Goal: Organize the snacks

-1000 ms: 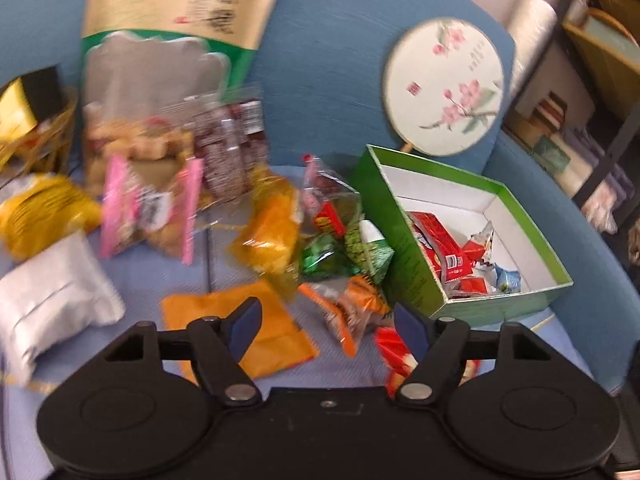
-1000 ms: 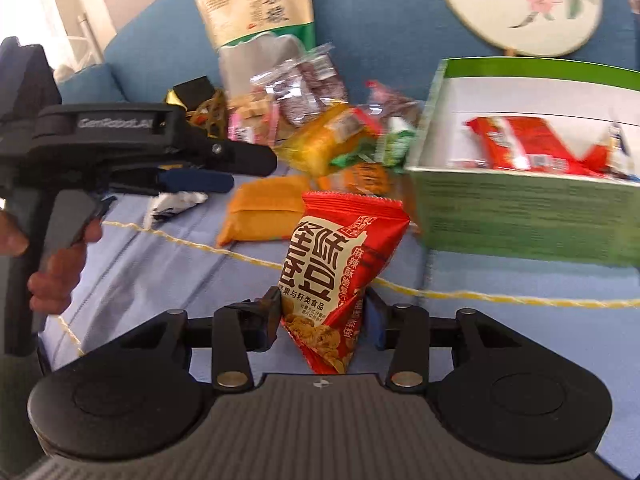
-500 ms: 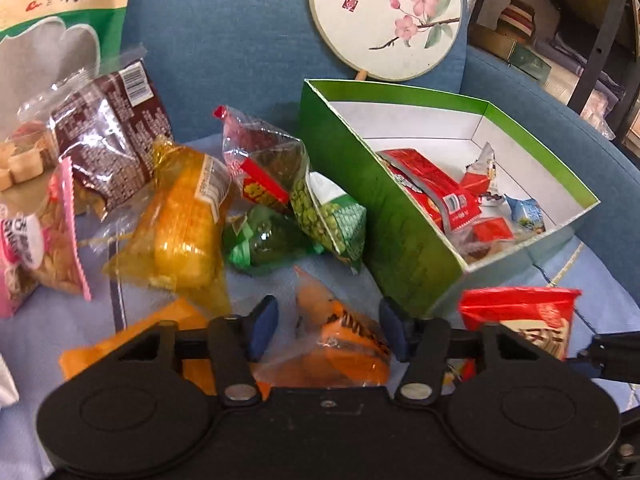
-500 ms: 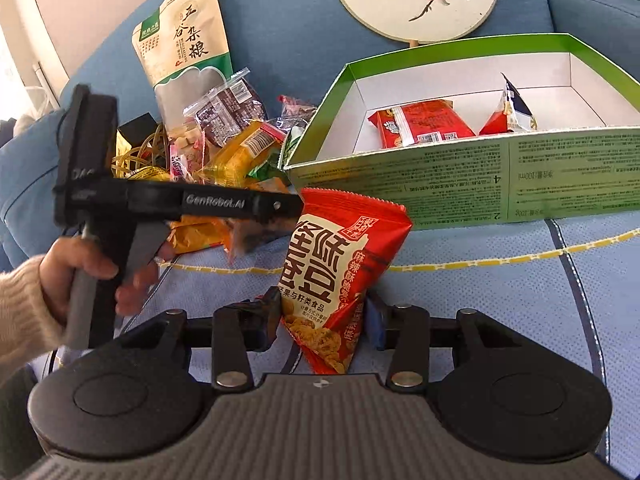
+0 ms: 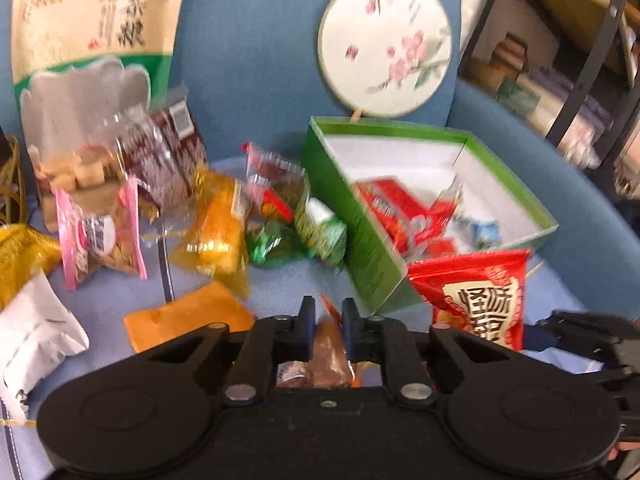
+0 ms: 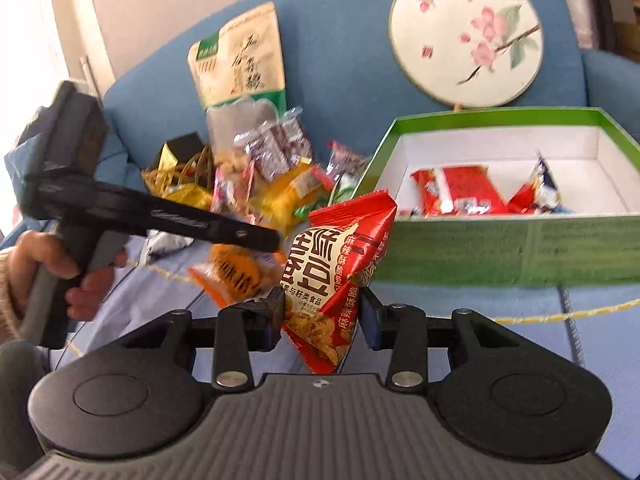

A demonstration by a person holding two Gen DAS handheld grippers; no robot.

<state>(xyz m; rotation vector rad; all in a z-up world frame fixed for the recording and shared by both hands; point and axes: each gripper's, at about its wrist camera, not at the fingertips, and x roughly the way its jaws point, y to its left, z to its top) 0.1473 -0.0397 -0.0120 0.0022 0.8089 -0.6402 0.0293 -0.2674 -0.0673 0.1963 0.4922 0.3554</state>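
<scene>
My left gripper is shut on an orange snack packet, lifted off the blue sofa seat; the packet also shows in the right wrist view below the left gripper. My right gripper is shut on a red snack bag, held upright just left of the green box. The bag also shows in the left wrist view in front of the box, which holds red packets.
A pile of loose snacks lies left of the box: a yellow corn pack, green packets, a pink pack, an orange pouch, a white bag. A large grain bag and a round fan lean on the backrest.
My left gripper closed on the orange packet and lifted it back from the pile. My right gripper, still holding the red bag, moved up toward the box.
</scene>
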